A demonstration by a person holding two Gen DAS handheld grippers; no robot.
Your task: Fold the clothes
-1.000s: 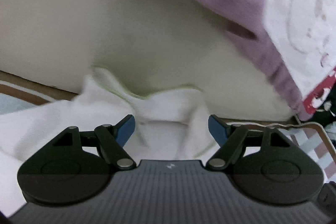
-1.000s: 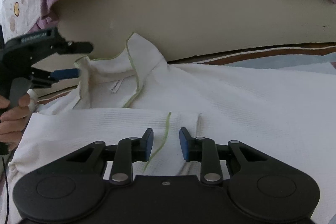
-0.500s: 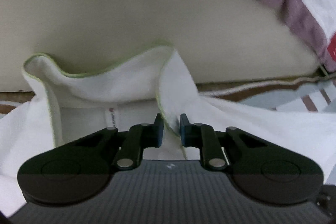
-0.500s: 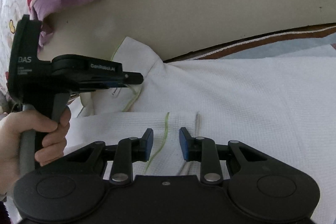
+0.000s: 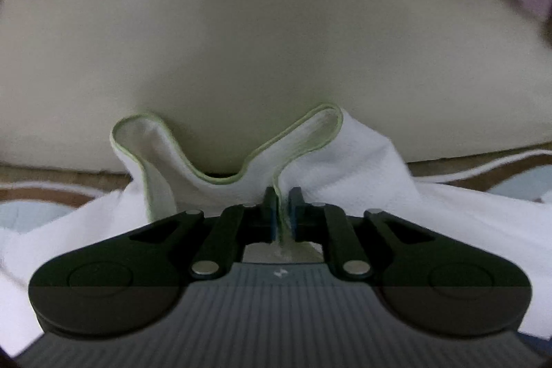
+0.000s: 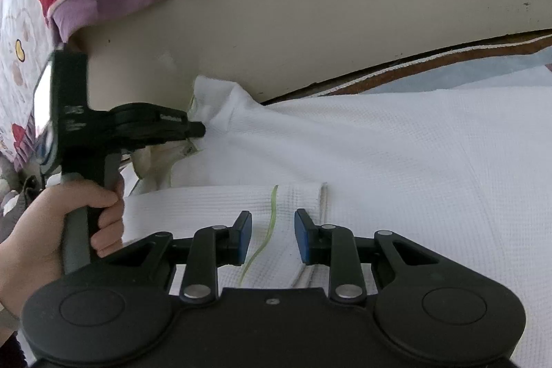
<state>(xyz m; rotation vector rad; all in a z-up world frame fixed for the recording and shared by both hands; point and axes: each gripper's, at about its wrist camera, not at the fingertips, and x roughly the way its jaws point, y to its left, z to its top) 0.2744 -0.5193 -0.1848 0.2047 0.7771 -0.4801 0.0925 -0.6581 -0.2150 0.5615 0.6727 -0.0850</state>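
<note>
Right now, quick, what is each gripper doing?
Left gripper: shut on the green-edged collar of the white waffle-knit shirt.
Right gripper: open, holding nothing, above the shirt's folded sleeve.

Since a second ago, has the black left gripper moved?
Yes. The left gripper advanced rightward from the quilt's purple ruffle onto the white shirt's green-piped collar.

The shirt lies on the mat, its collar against the wall behind

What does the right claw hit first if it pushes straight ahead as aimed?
Probably the folded white waffle-knit garment directly ahead of the open right claw, around its green-trimmed edge; depth is unclear.
</note>
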